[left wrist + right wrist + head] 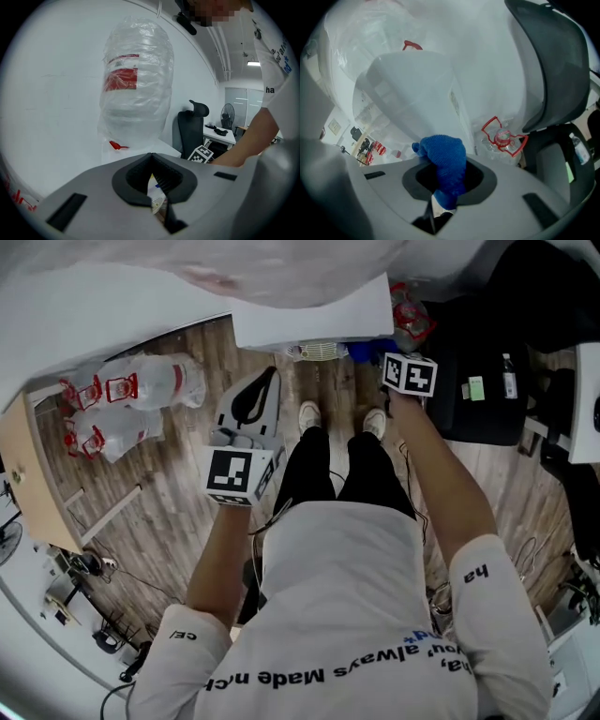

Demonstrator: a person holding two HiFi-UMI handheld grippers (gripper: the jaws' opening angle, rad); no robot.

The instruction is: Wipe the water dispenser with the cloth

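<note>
Wood floor [169,493] and white wall surround the water dispenser [412,89]. The blue cloth [443,161], clenched in the right gripper's [440,187] fingers, faces the dispenser's white side, near it. The left gripper [157,187], fingers pressed together and empty, sits farther back. An office chair [553,70] bounds the right.

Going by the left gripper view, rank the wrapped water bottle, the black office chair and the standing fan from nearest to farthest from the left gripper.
1. Nearest: wrapped water bottle, straight ahead, left of centre.
2. Next: black office chair, behind it to the right.
3. Farthest: standing fan, further right, beside the desk at the back.
</note>
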